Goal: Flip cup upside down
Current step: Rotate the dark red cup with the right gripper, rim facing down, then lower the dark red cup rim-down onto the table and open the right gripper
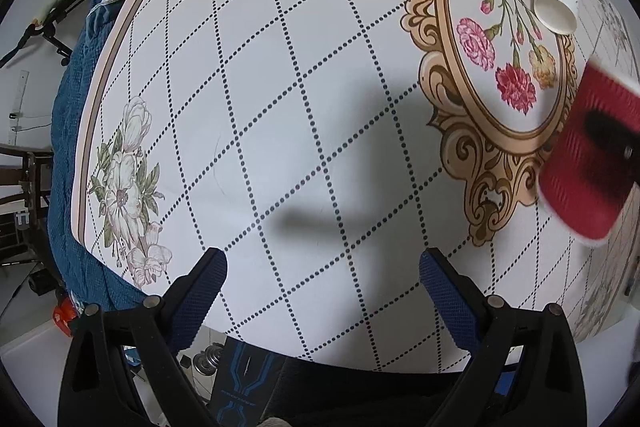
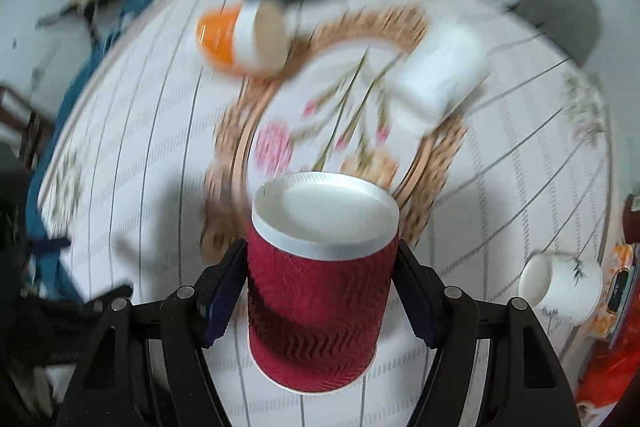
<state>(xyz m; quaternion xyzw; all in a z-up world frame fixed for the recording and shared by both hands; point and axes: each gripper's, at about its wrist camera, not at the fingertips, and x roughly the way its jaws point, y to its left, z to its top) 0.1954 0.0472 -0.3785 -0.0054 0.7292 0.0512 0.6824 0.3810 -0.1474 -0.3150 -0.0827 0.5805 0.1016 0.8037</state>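
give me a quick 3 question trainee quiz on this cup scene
1. True or false: the left tongs hold a cup.
2. Which cup do the right tongs grip? A) orange cup B) red cup C) white cup
3. How does the orange cup lie on the table?

Key: 1. False, they are open, gripping nothing. 2. B. 3. On its side.

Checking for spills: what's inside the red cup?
Unknown. The right gripper holds the red cup with its white base facing the camera; the mouth points away.
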